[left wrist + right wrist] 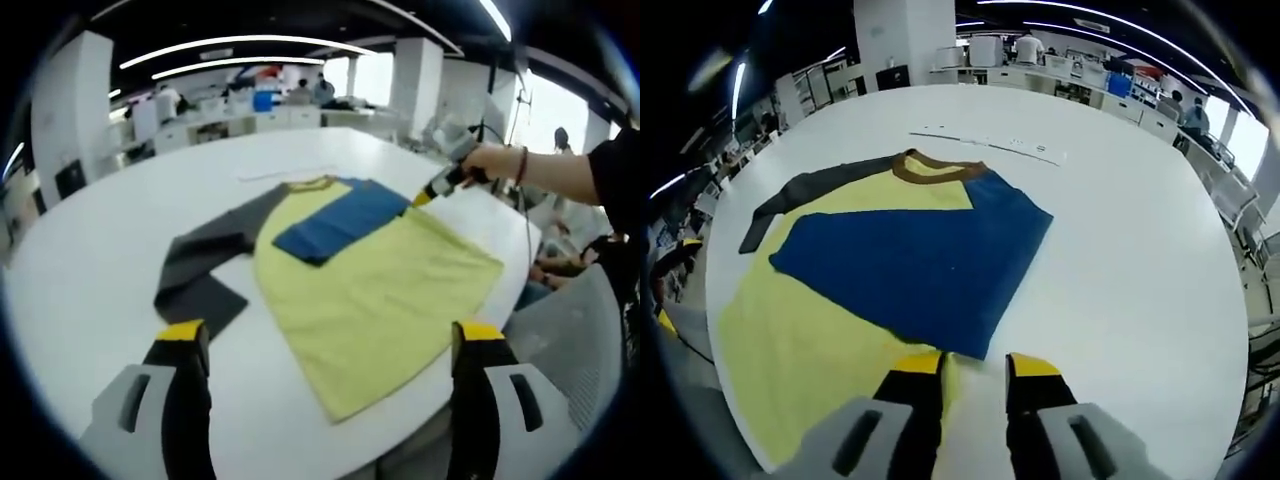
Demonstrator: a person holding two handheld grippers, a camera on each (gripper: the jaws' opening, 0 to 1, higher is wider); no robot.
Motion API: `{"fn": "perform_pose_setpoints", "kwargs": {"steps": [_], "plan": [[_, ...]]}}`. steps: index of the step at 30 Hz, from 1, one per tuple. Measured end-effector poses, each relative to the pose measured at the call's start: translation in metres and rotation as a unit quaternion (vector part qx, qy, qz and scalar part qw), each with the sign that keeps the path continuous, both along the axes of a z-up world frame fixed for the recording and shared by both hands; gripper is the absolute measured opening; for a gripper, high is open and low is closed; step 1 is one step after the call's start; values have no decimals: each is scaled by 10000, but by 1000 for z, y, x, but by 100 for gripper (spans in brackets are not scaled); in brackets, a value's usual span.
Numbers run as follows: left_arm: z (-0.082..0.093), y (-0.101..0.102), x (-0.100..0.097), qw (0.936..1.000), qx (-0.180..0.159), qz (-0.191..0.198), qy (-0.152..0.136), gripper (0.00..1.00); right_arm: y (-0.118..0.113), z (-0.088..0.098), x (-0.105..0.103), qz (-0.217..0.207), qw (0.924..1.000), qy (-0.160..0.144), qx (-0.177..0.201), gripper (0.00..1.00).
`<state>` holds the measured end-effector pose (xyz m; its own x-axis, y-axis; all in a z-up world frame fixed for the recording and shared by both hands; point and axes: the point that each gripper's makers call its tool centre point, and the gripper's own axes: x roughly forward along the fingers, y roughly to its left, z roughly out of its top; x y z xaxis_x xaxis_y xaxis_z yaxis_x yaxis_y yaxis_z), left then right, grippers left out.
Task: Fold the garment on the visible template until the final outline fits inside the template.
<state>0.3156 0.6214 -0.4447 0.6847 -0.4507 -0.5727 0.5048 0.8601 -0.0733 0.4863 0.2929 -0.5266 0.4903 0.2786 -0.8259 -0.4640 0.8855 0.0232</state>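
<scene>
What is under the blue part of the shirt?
The blue sleeve is folded over the shirt's yellow body, which shows around it. The yellow cloth underneath it is covered, and so is the white table below.

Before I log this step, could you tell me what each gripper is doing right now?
Left gripper: open, holding nothing, above the shirt's hem.
Right gripper: jaws narrowly apart at the blue sleeve's edge; grip cannot be told.

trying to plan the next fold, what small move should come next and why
Probably bring the left gripper down to the spread grey sleeve and fold it over the yellow body. The blue sleeve already lies folded across the shirt, with the right gripper at its edge, while the grey one lies out on the white table.
</scene>
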Motion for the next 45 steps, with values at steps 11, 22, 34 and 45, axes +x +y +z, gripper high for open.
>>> {"fn": "perform_pose_setpoints", "kwargs": {"steps": [11, 22, 34, 45], "plan": [[0, 1, 1, 10000, -72, 65, 18, 96, 5, -6, 5, 105, 9996, -232, 78, 6], [-2, 1, 0, 10000, -49, 60, 51, 95, -8, -7, 4, -103, 9995, -287, -4, 0], [-2, 1, 0, 10000, -26, 31, 60, 96, -7, -9, 0, -92, 9997, -204, 105, 0], [-2, 1, -1, 10000, -10, 5, 64, 95, -2, -9, 6, -67, 9993, -364, 51, 9]]}}
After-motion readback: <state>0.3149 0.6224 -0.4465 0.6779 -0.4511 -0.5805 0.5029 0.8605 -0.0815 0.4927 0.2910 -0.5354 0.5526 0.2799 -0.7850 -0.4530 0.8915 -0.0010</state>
